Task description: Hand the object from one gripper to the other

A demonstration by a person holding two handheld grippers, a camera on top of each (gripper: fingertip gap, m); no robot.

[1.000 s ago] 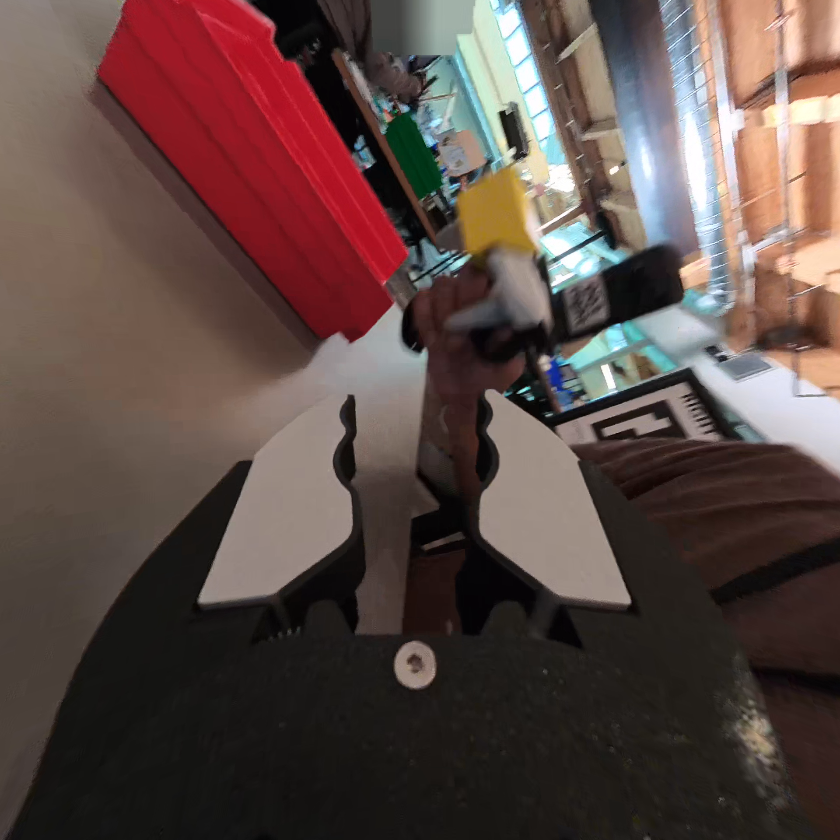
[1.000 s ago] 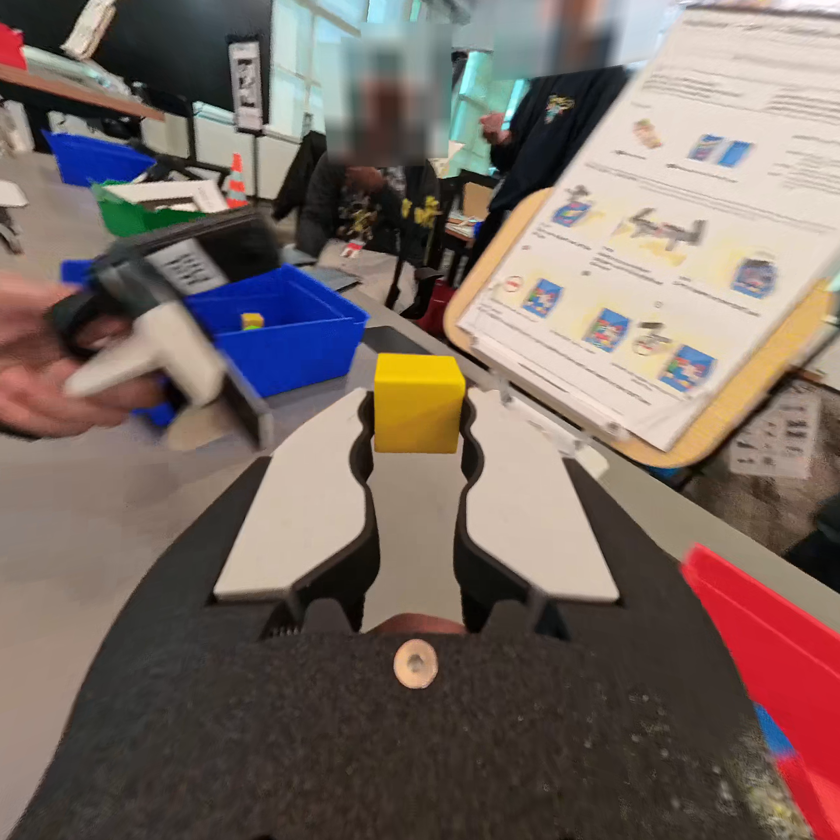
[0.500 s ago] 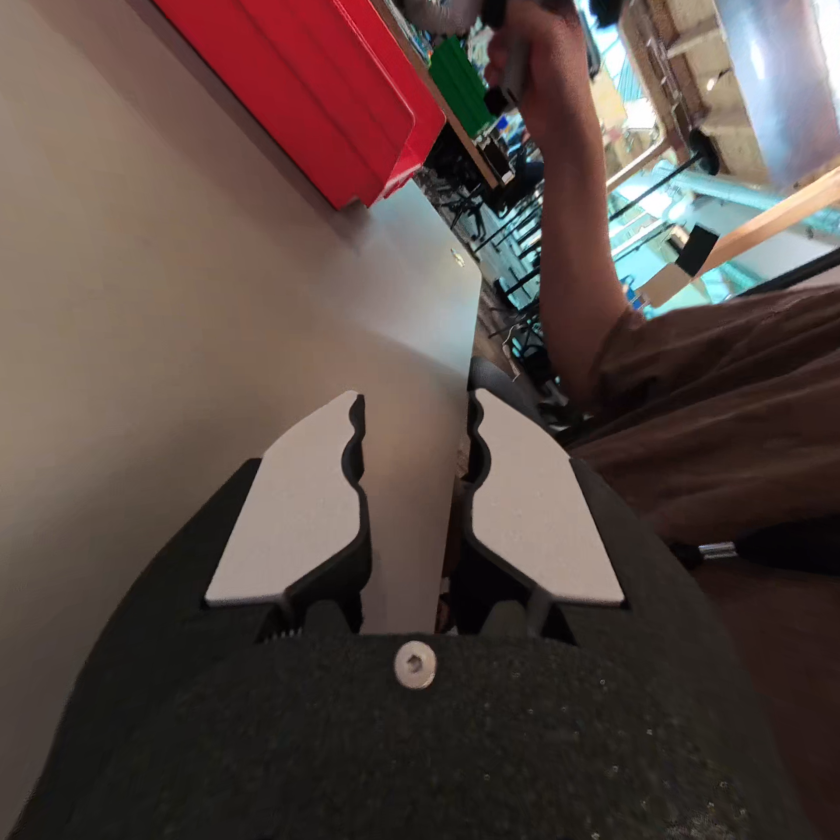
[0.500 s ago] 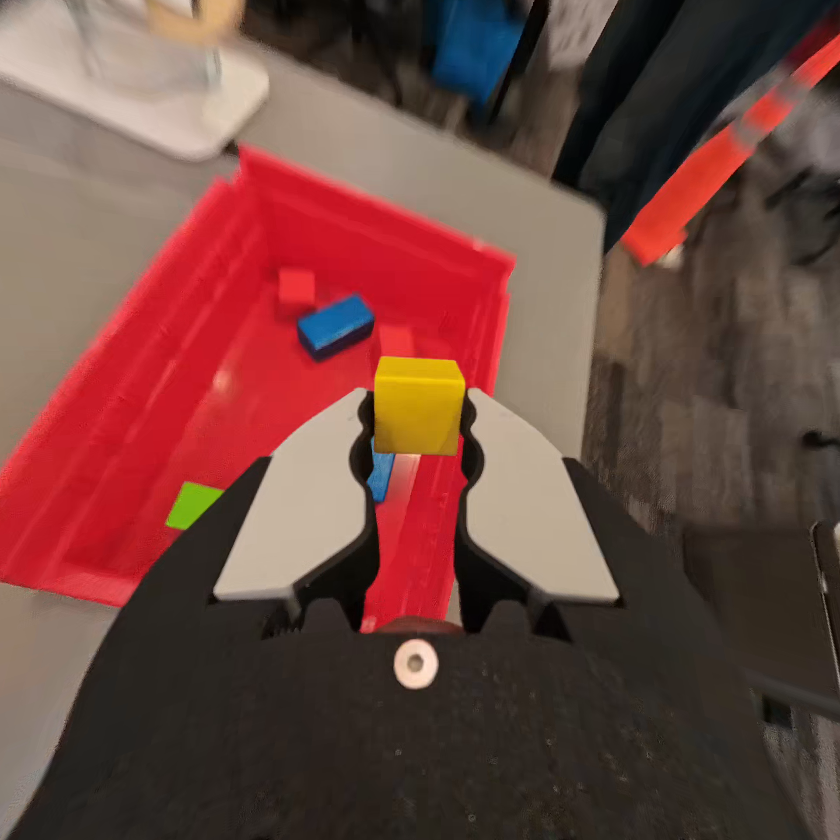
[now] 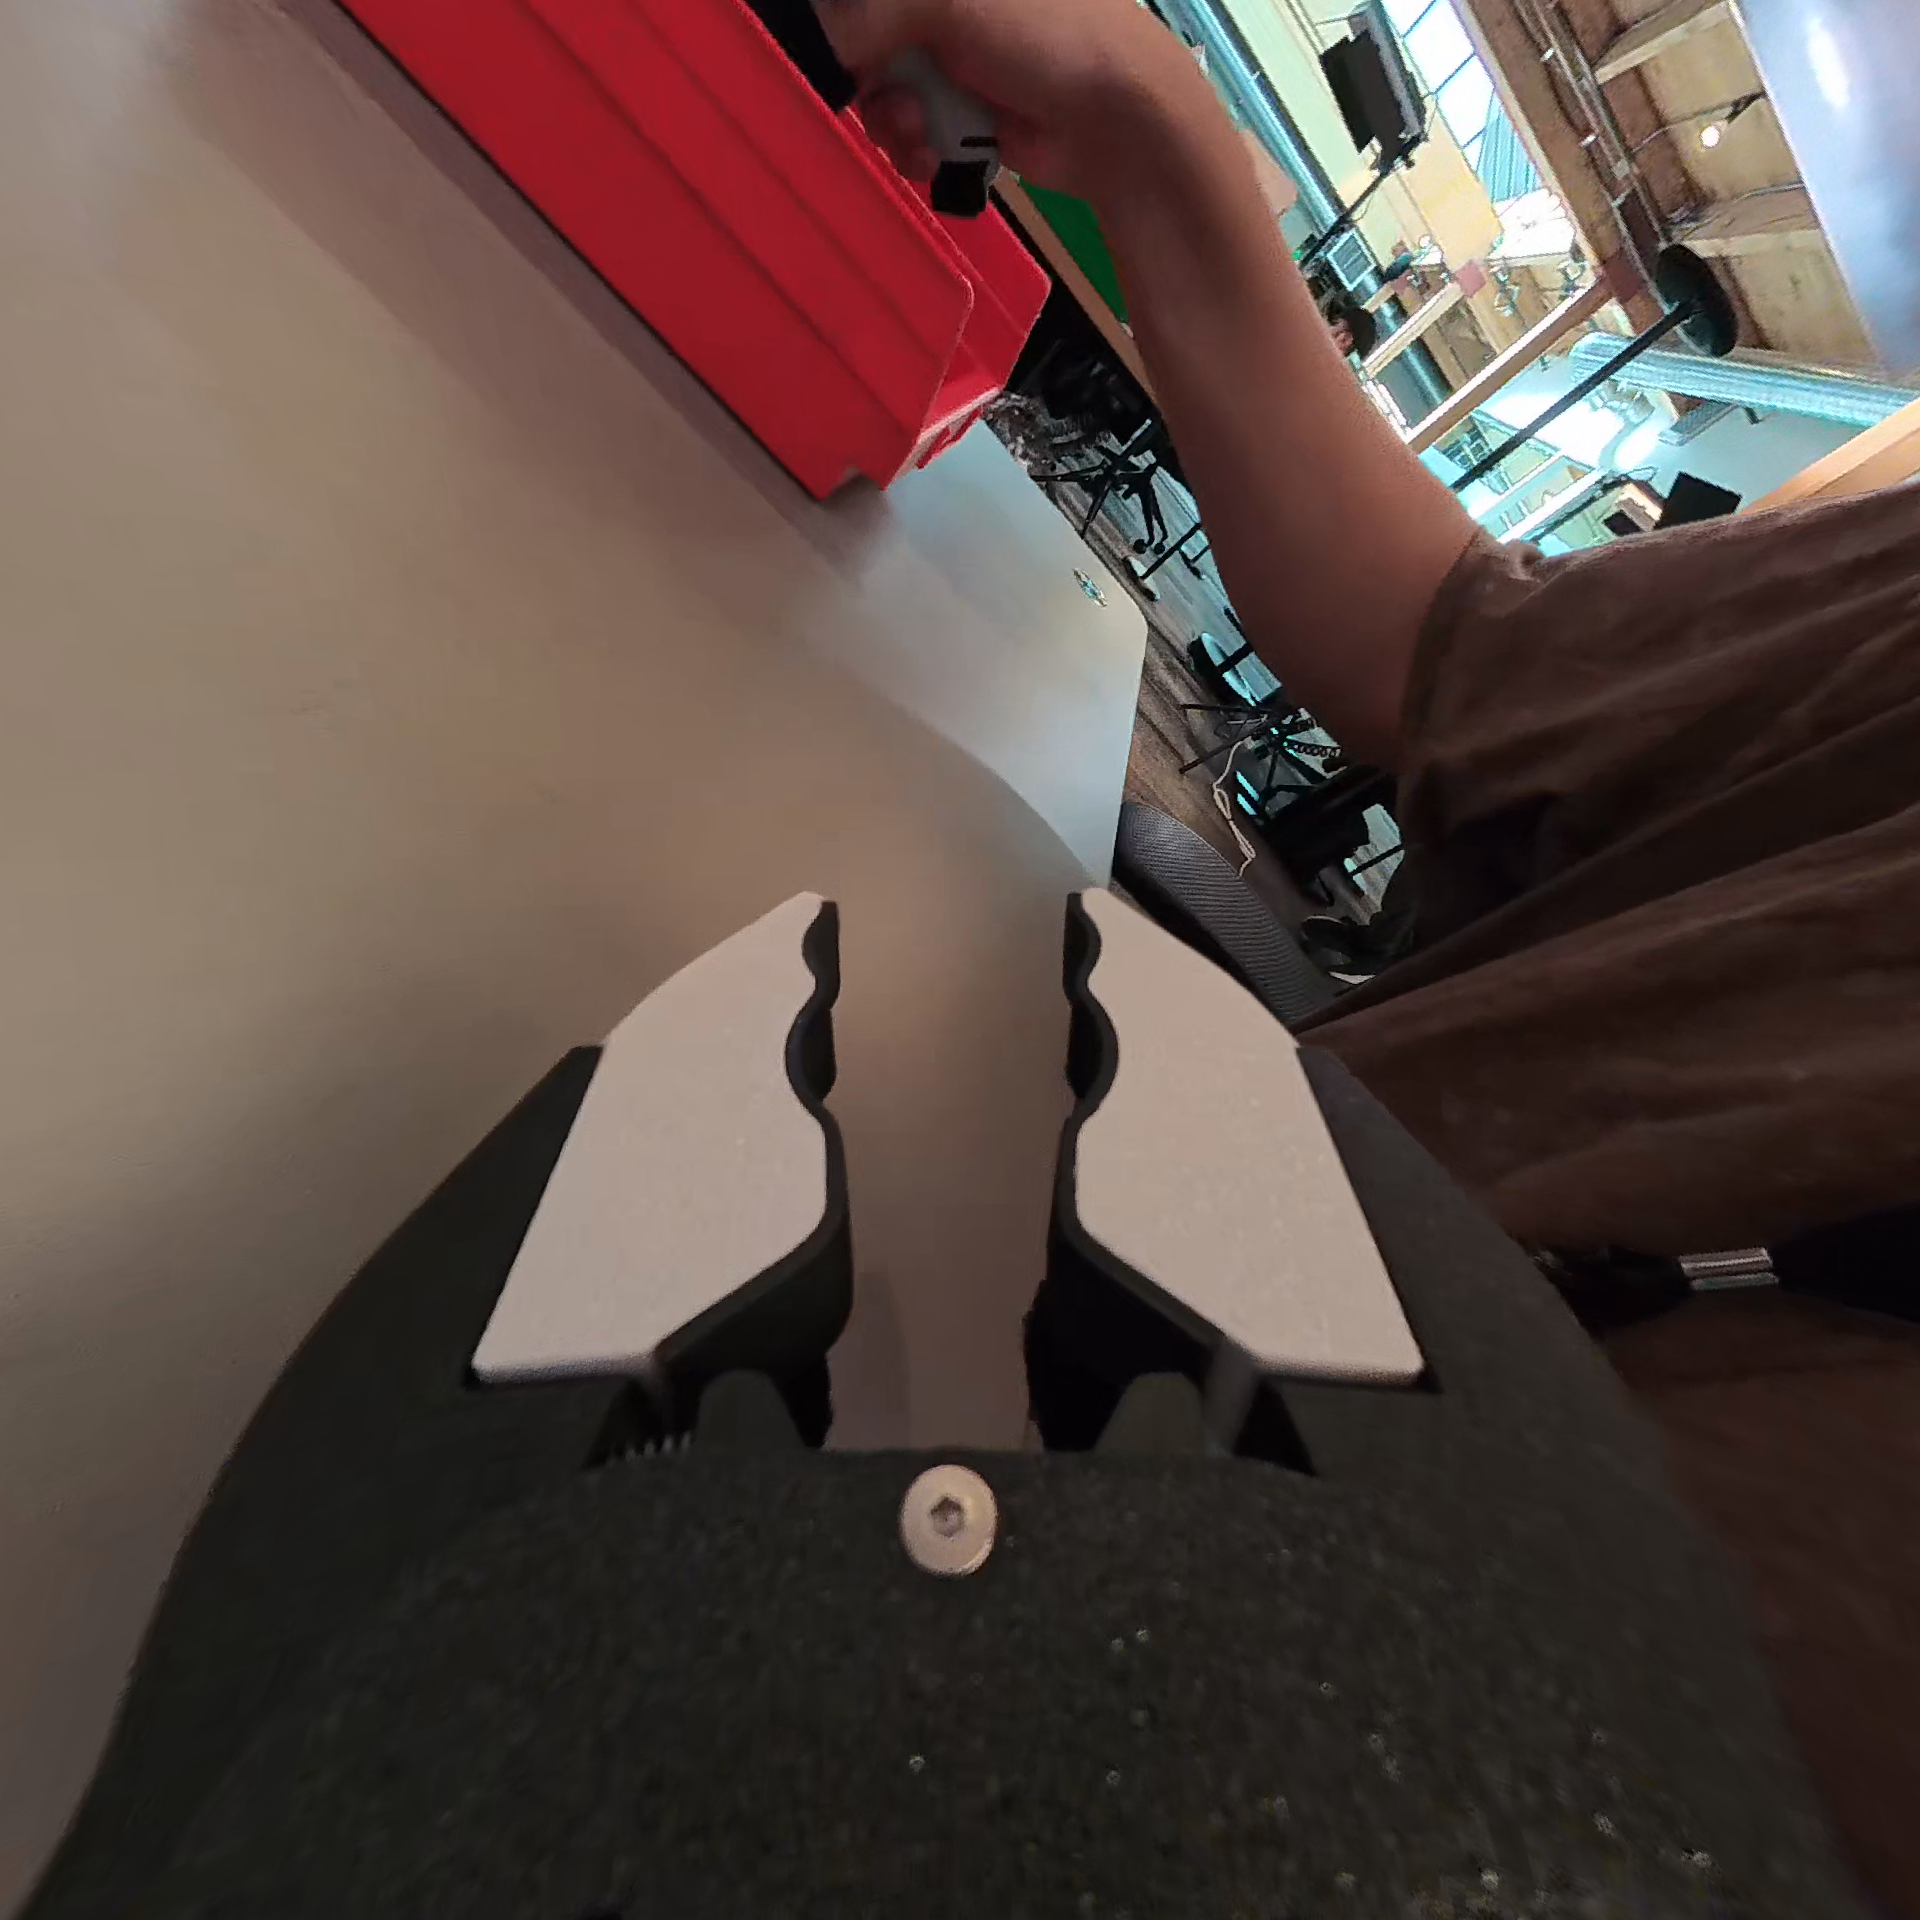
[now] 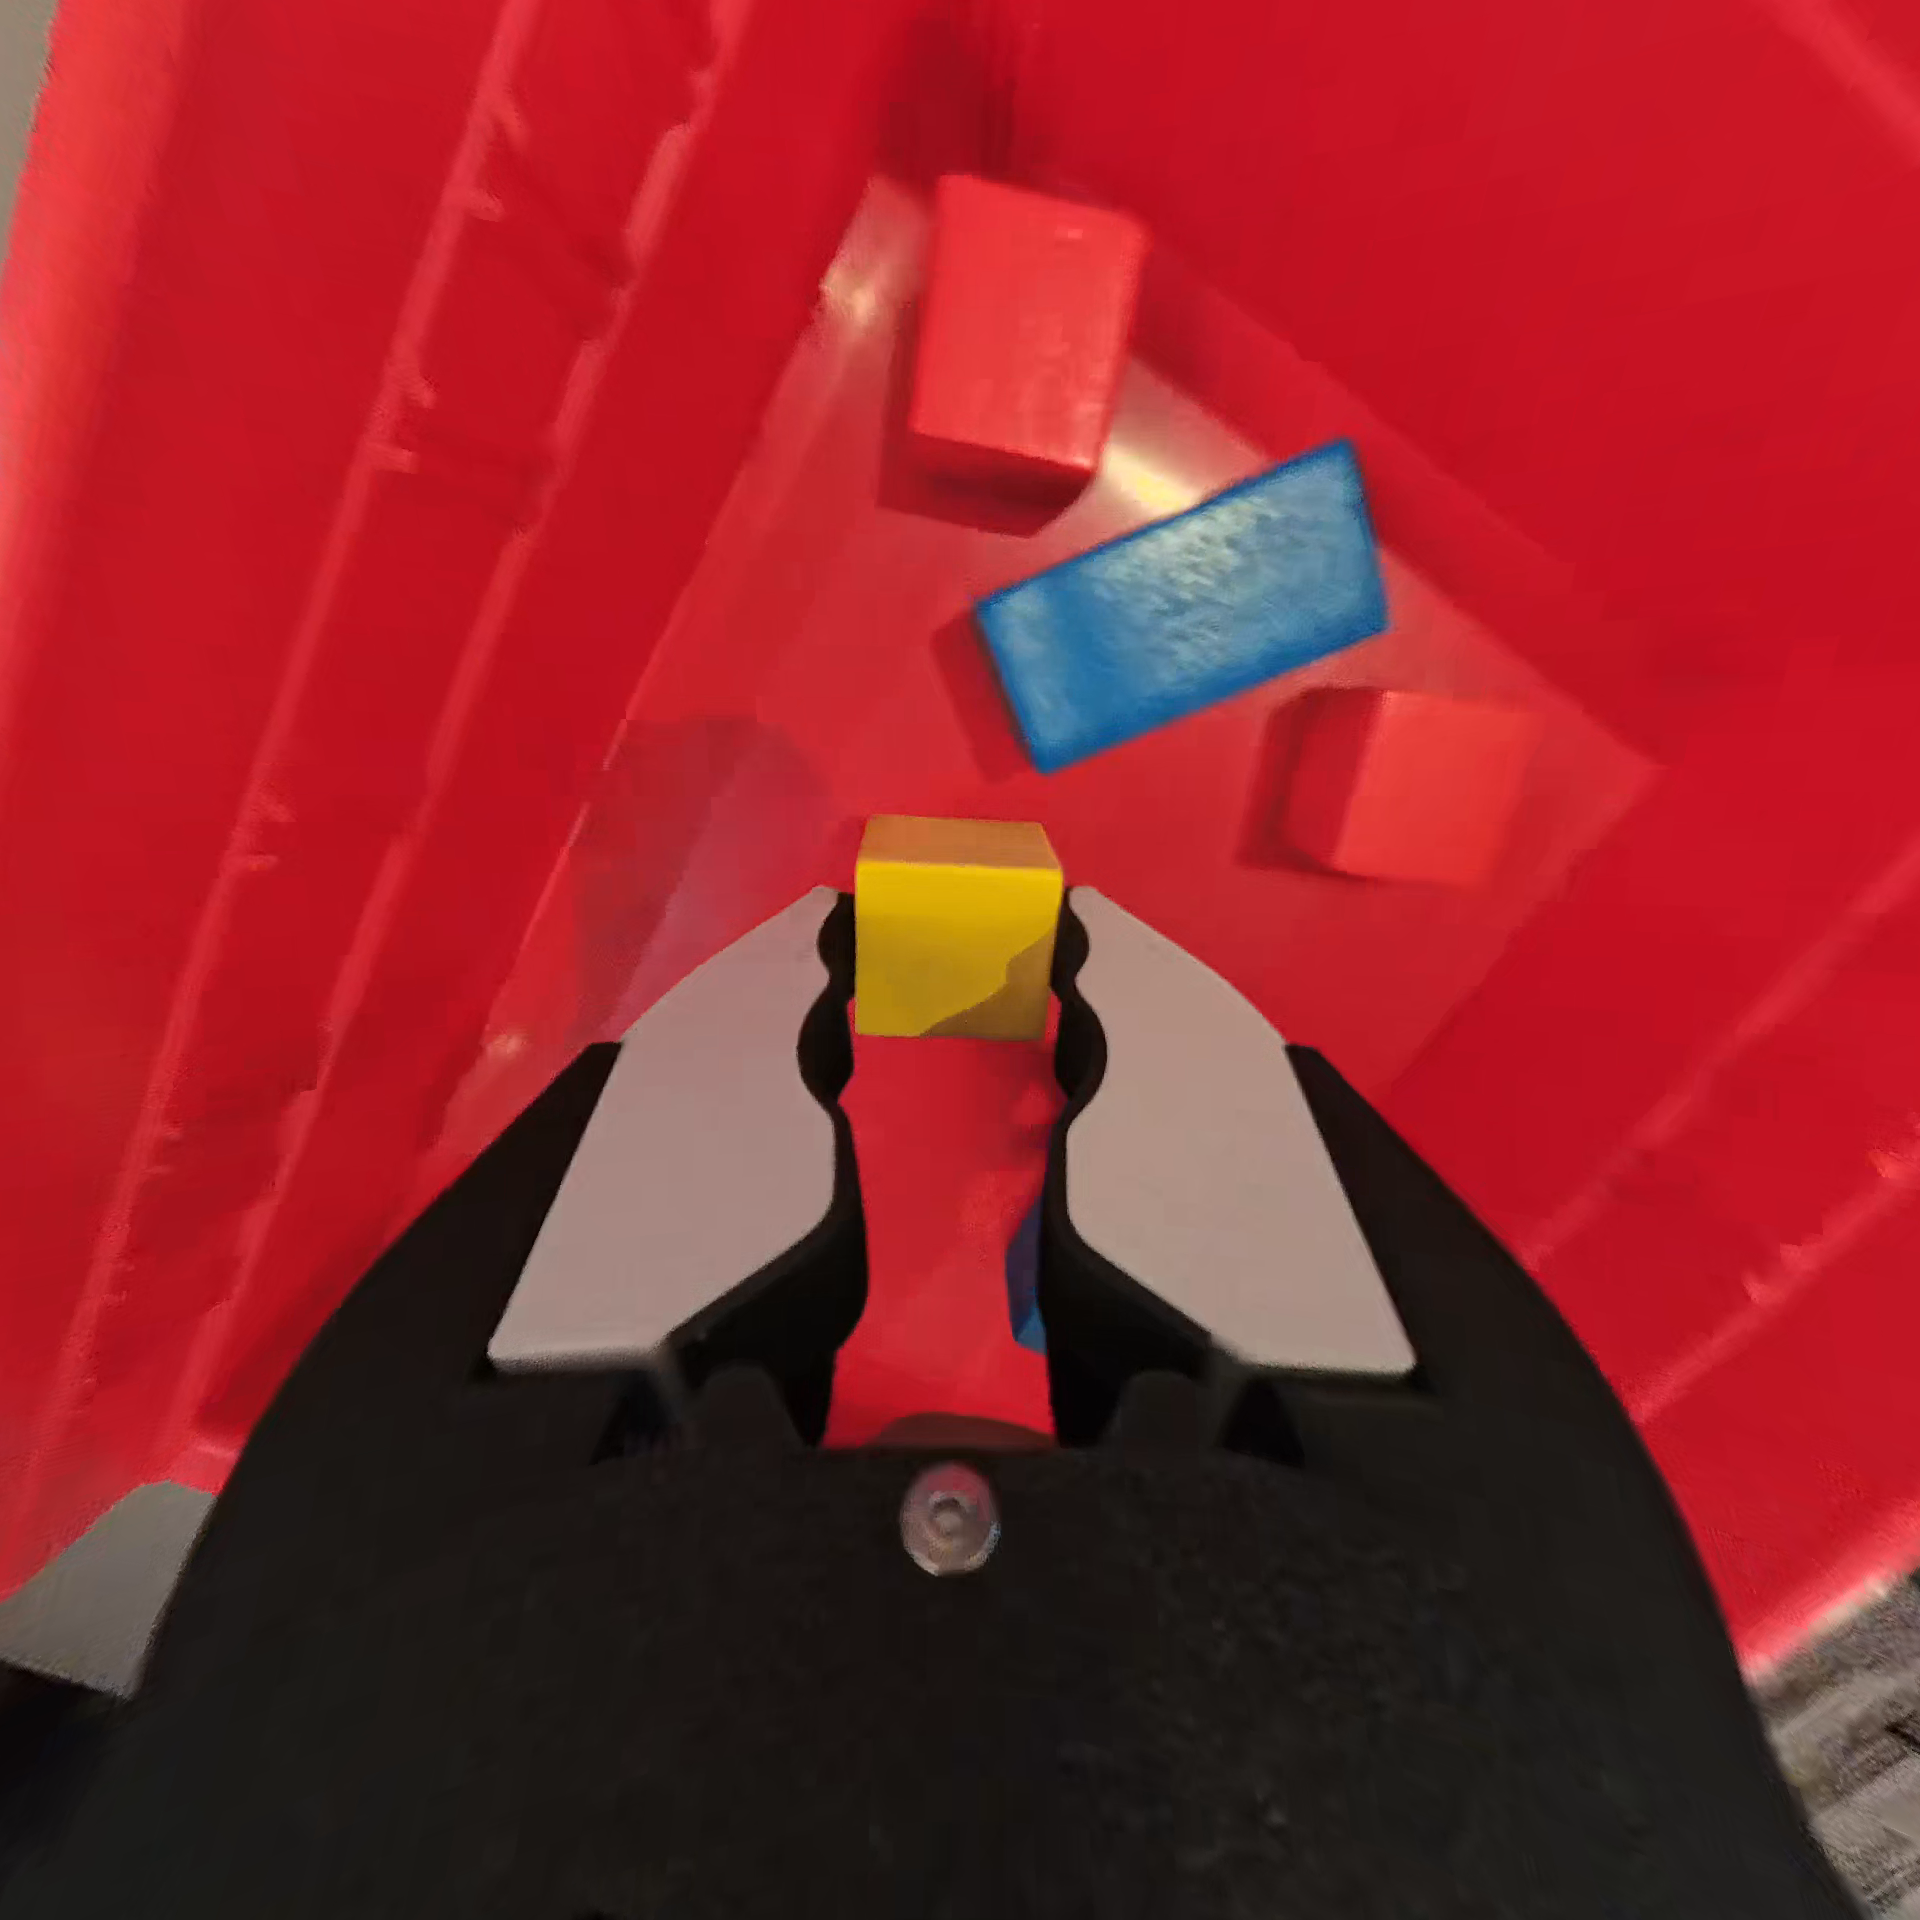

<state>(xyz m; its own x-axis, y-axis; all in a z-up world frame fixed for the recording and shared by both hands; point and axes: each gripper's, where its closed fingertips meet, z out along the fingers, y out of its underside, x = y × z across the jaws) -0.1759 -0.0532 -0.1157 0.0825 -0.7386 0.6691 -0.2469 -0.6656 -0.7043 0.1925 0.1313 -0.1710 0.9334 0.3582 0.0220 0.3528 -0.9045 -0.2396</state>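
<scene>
Right wrist view: right gripper [image 6: 958,920] is clamped on the yellow cube [image 6: 951,940], pinched only at the fingertips, cube held inside the red bin [image 6: 312,623] above its floor. Can't tell whether it touches the floor.

Risks, my read:
- Tip-only pinch. Any knock against the bin's left wall could twist the cube out.
- If the jaws let go here, the cube lands among the other blocks and may bounce or roll; not a clean set-down.
- Frame is motion-blurred, so the gripper looks to be moving fast. Overshoot into the bin floor is plausible.

Around the cube, left to right:
- ribbed bin wall, close on the left
- red block [image 6: 1018,332], up and ahead
- blue block [image 6: 1184,603], tilted, just past the cube, nearest obstacle
- second red block [image 6: 1403,784], right of that
- a sliver of something blue [image 6: 1023,1288] shows between the fingers, under the gripper; can't tell what it is

Floor straight under the cube looks free.

Left wrist view: left gripper [image 5: 951,914] is empty, jaws parted to a moderate gap, over the beige table [image 5: 312,727], well apart from the bin [image 5: 727,239]. A hand [image 5: 997,94] holding the other gripper's handle reaches over the bin rim; the brown-sleeved arm [image 5: 1299,468] crosses the right side.
</scene>
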